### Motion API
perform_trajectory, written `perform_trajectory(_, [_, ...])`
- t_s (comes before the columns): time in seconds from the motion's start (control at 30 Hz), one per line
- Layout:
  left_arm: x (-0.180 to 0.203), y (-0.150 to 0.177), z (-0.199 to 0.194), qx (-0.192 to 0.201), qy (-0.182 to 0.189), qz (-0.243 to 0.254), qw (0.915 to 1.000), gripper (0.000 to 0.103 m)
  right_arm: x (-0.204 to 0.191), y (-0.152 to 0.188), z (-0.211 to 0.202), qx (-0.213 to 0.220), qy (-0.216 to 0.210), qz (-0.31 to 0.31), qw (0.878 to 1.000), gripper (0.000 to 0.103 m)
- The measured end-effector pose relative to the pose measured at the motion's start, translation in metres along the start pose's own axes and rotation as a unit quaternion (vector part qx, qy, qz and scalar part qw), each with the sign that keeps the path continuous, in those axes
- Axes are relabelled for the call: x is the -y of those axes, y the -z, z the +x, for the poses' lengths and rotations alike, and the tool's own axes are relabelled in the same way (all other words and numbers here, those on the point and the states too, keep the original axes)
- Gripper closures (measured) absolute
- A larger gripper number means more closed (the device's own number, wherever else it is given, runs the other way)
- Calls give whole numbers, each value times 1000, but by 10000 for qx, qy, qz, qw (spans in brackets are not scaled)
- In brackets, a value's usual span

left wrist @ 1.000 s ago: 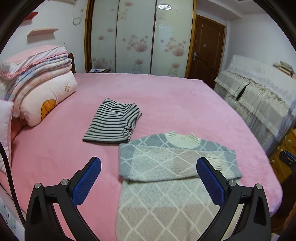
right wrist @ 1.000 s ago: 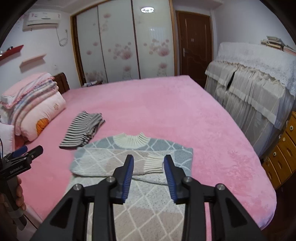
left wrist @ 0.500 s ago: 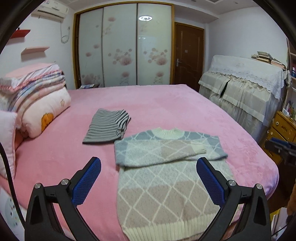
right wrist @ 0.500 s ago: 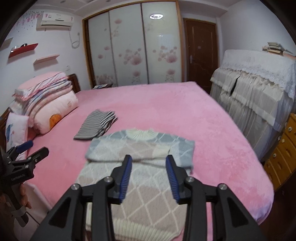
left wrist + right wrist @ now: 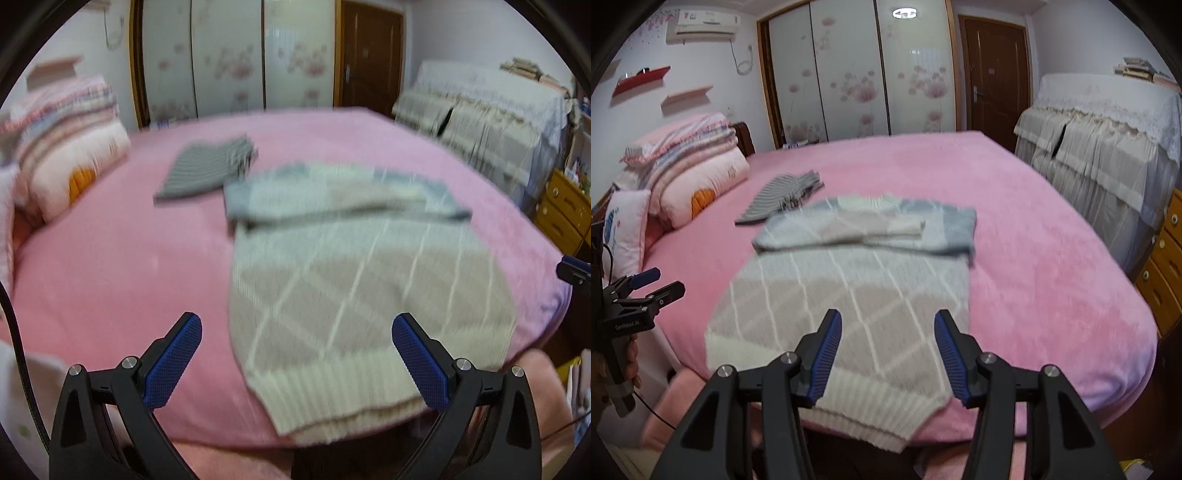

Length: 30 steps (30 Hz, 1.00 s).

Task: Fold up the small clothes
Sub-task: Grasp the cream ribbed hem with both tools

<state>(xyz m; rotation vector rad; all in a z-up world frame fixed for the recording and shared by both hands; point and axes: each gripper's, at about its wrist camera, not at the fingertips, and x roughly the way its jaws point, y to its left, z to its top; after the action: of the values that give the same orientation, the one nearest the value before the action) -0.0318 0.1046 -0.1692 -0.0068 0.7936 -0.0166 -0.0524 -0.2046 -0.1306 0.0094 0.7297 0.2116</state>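
Bedding in pink (image 5: 1034, 229) carried the diamond-knit sweater (image 5: 849, 295), sleeves already folded across, hem at the near edge. Left gripper (image 5: 297, 363) gaped wide, empty; right gripper (image 5: 888, 360) was opening, empty. Next, seemingly: pinch the hem corners.

Pink bed (image 5: 1034, 258) fills both views. Stacked quilts (image 5: 690, 162) and pillow (image 5: 626, 229) at left, against headboard (image 5: 746, 138). Wardrobe (image 5: 857, 74) with floral sliding doors behind; brown door (image 5: 997, 74) right of it. AC unit (image 5: 705, 26) and two wall shelves (image 5: 641, 79) upper left. Lace-covered furniture (image 5: 1108, 129) right, books (image 5: 1137, 68) on top. Yellow drawers (image 5: 1163, 266) at right edge.
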Motion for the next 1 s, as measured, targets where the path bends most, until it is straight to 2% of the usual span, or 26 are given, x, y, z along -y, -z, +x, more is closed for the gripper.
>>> perform_trajectory(0.13, [-21, 27, 33, -495, 37, -208, 9986, 1, 19, 30, 28, -430, -62, 80, 9990, 50])
perform_trajectory(0.27, [-46, 44, 51, -735, 297, -791, 9937, 3, 39, 53, 48, -777, -231, 405, 9959, 51])
perform_trajectory(0.3, [-51, 47, 56, -786, 445, -958, 9913, 5, 44, 58, 52, -844, -297, 490, 9948, 51])
perform_trajectory(0.43, [-65, 63, 81, -1130, 1021, -1462, 9775, 25, 56, 72, 66, -1067, -481, 742, 9904, 51])
perform_trajectory(0.73, [-60, 75, 91, -1113, 1479, -1535, 9707, 27, 71, 94, 94, -1564, -1107, 1113, 9751, 52])
perform_trajectory(1.0, [-59, 89, 90, -1294, 1784, -1736, 9598, 27, 56, 94, 116, -1820, -1463, 896, 9682, 58])
